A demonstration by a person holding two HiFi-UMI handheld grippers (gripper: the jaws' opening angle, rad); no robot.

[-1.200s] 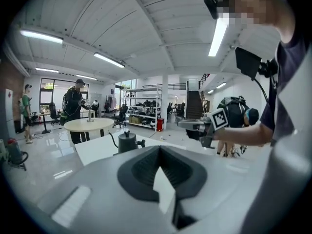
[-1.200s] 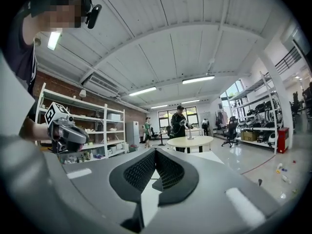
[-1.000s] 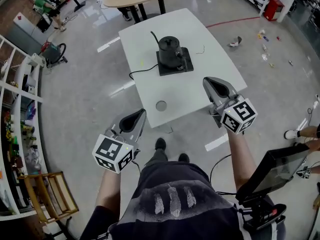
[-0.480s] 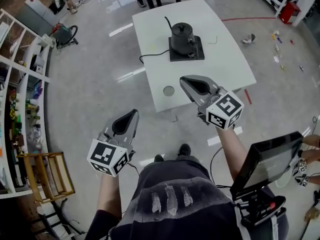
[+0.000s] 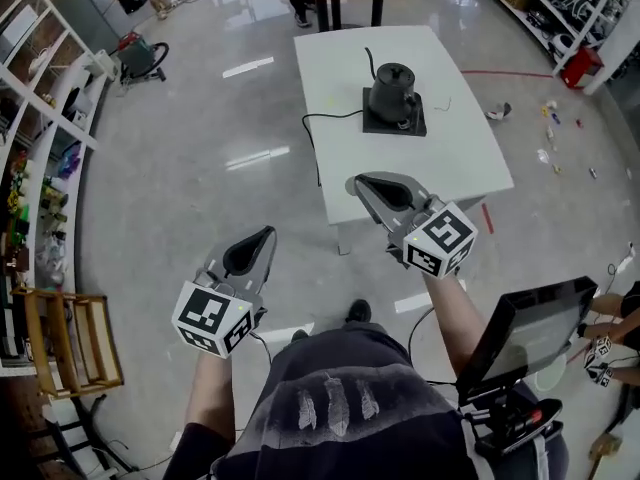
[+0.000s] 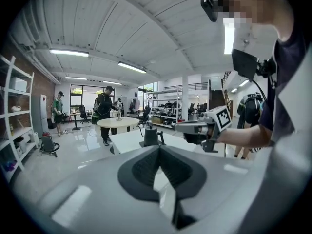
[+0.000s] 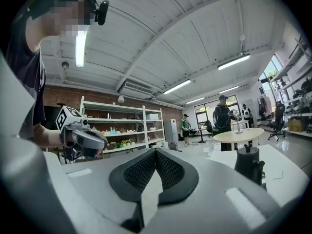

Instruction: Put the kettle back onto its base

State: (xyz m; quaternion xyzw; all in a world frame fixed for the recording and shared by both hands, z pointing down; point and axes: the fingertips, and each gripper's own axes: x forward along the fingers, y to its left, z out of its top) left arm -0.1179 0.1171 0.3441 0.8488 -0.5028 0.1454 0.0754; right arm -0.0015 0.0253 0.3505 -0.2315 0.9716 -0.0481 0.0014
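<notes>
One white bench (image 5: 470,158), largest of all, standing on a glossy floor. On it, toward the far edge and roughly midway between the left and right edges, one dark kettle (image 5: 392,86): upright, thin curved spout aimed at the far edge, knobbed lid on top. Seems already seated on its one square black base (image 5: 395,125), body centred over the plate; too small to tell whether fully settled on the contact.

Probably a hard, smooth shell: stiff, slippery around the rounded body, heavier and apt to slosh if filled. Best taken by the handle on the side opposite the spout, kept upright and lowered straight down. Spout too slender to bear any load.

Two hand-held grippers, neither close to the kettle.
- Left hand-held gripper (image 5: 258,246): jaws pressed together, nothing between the pads, well short of the near edge of the bench.
- Right hand-held gripper (image 5: 372,186): likewise closed and empty, with its tip overlapping the near edge of the bench in the head view.

Smallest: one black cord (image 5: 322,128), running from the base to the left edge and off it. One short loose wire (image 5: 447,103) near the right edge.
</notes>
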